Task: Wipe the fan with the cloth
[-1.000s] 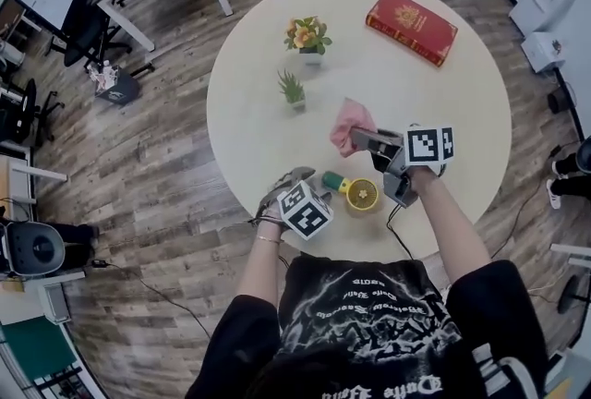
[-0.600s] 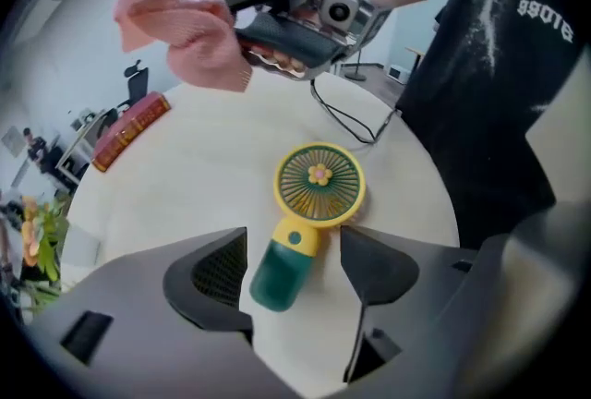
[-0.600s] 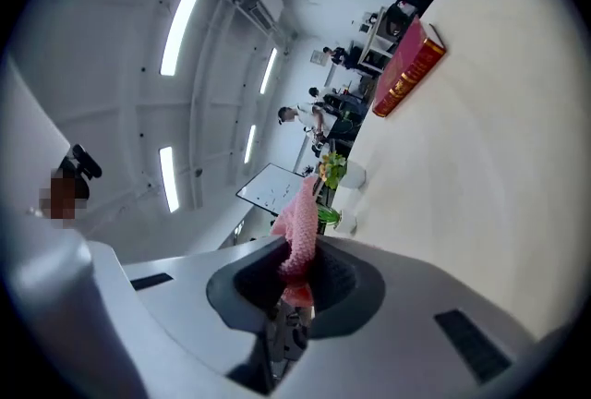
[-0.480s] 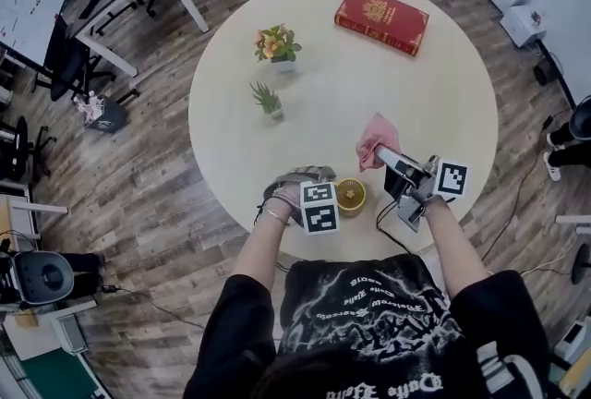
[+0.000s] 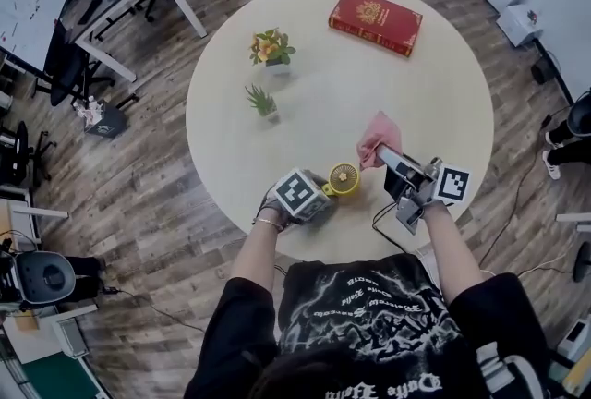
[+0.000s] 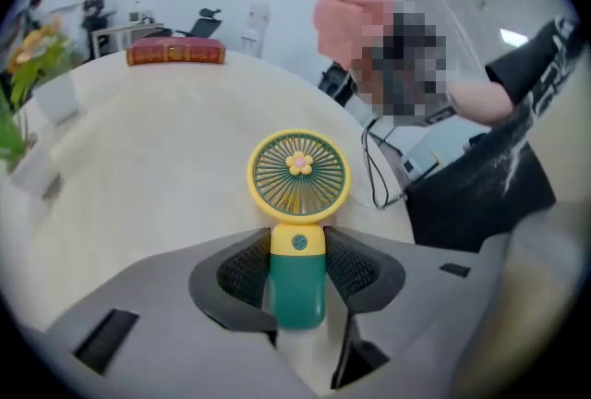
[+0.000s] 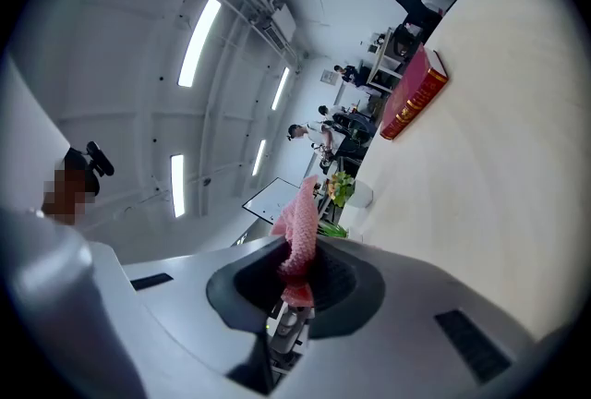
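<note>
Left jaws: partly closed, and they have just been closing. The two dark ribbed pads of the left gripper (image 6: 297, 263) sit against either side of the green handle of the fan (image 6: 299, 174), clamping it.
Right jaws: drawn together on the cloth (image 7: 301, 222). The right gripper (image 7: 297, 282) pinches the cloth's lower end, and the rest stands up out of the jaws.
Table (image 5: 406, 83): round, with a pale top. Both grippers work over its near edge.
Book (image 5: 375, 20): red with gold print. It lies flat at the far side of the table, well apart from both grippers.
Flower pot (image 5: 271, 49): orange and yellow blooms in a white pot, on the far left part of the table.
Cloth position: pink and crumpled, at the tip of the right gripper. It is near the fan's head, to its right, and not touching it.
Fan position: near the table's front edge, between the two grippers. The yellow round grille with a flower badge at its centre projects beyond the left jaws.
Green plant (image 5: 262, 102): small, standing near the flower pot on its near side.
</note>
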`<state>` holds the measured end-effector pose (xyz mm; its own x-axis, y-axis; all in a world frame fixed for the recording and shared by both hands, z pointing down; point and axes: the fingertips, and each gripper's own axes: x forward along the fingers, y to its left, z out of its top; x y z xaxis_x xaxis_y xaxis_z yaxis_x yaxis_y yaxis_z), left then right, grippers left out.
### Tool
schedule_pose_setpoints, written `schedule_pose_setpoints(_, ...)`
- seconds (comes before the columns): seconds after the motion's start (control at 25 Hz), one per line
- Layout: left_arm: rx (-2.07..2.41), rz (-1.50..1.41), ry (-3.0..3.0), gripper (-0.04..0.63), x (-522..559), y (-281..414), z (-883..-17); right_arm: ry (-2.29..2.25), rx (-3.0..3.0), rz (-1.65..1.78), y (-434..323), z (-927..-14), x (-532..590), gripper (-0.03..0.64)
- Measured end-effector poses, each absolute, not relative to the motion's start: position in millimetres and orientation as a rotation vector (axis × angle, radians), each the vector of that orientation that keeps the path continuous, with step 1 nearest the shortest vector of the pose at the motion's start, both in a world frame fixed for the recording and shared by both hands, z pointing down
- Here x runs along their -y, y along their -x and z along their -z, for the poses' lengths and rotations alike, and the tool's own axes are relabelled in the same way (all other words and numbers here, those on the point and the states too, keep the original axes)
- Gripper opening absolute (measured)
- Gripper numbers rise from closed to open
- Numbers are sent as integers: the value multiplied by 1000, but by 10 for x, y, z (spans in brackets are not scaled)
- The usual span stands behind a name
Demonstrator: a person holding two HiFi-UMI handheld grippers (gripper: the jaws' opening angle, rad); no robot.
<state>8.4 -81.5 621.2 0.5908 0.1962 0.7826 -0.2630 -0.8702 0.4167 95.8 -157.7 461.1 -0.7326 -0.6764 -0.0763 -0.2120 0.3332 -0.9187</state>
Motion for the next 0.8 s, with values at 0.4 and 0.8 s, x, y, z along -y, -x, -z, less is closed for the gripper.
schedule_pose_setpoints(0.4, 529, -300, -2149, 198, 1476, 82, -5407, 836, -2322, 1168, -870, -4341, 1401, 44)
schedule_pose_setpoints(0.8, 851, 427, -1890, 196, 1838, 453, -4569, 738, -2372, 1207, -257, -4415, 1143, 43)
